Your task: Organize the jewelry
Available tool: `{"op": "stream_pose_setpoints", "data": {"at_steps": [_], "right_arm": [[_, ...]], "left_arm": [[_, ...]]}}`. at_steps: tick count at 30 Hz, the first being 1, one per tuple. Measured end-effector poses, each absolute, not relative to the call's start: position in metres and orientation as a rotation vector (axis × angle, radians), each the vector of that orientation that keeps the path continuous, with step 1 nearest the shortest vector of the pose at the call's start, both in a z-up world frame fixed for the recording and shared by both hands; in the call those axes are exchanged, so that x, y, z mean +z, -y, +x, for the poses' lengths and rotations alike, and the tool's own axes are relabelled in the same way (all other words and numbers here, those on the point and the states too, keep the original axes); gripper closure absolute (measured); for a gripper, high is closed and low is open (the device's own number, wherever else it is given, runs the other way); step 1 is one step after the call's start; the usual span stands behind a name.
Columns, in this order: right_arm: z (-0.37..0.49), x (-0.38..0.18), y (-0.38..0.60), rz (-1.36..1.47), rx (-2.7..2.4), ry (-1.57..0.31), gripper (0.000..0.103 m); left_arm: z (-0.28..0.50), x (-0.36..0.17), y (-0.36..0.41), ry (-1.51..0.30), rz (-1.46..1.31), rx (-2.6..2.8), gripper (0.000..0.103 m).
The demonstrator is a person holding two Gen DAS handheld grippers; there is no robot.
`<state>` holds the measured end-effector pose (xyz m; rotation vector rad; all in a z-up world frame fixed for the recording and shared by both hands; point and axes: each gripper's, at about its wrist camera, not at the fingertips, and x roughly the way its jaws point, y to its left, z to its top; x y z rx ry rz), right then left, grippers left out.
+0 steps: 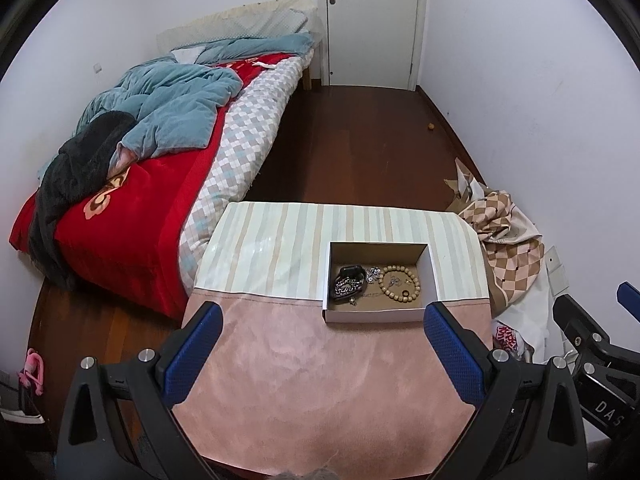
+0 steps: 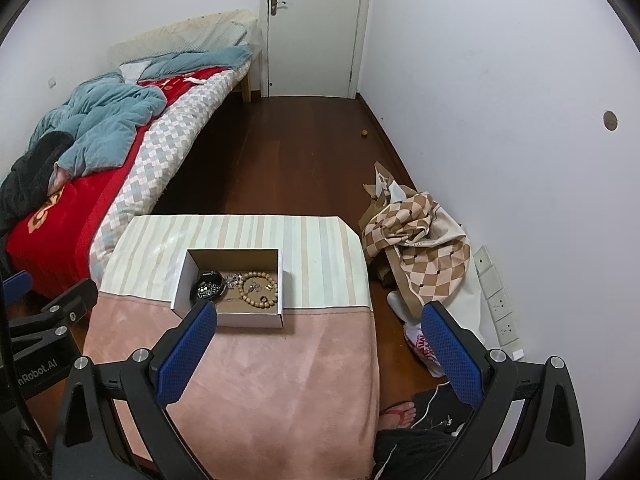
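Note:
A shallow white cardboard box (image 1: 376, 315) (image 2: 248, 320) sits on a cloth-covered table (image 1: 304, 368) (image 2: 272, 380). In it lie a wooden bead bracelet (image 1: 400, 283) (image 2: 259, 288), a black dish of silver pieces (image 1: 349, 284) (image 2: 208, 286), a small dark ring (image 1: 405, 293) (image 2: 263, 300) and thin silver chains (image 1: 374, 274). My left gripper (image 1: 322, 322) is open and empty, held above the table just short of the box. My right gripper (image 2: 318, 322) is open and empty, to the right of the box over the table's right edge.
A bed (image 1: 132, 200) with red and blue bedding stands on the left. A checked cloth bag (image 1: 508, 244) (image 2: 424, 248) and paper lie on the floor right of the table. A white door (image 1: 372, 20) is at the back. A sandalled foot (image 2: 398, 414) shows by the table.

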<state>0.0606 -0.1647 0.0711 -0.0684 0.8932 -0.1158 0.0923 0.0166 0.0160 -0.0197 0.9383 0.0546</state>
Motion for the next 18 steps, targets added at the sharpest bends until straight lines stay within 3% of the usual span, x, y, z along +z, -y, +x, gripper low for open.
{"op": "stream_pose_setpoints", "data": {"at_steps": [18], "right_arm": [[0.0635, 0.0695, 0.1605, -0.07, -0.109, -0.903, 0.0]], "left_arm": [[0.0947, 0.0142, -0.0213, -0.947, -0.019, 0.066, 0.001]]}}
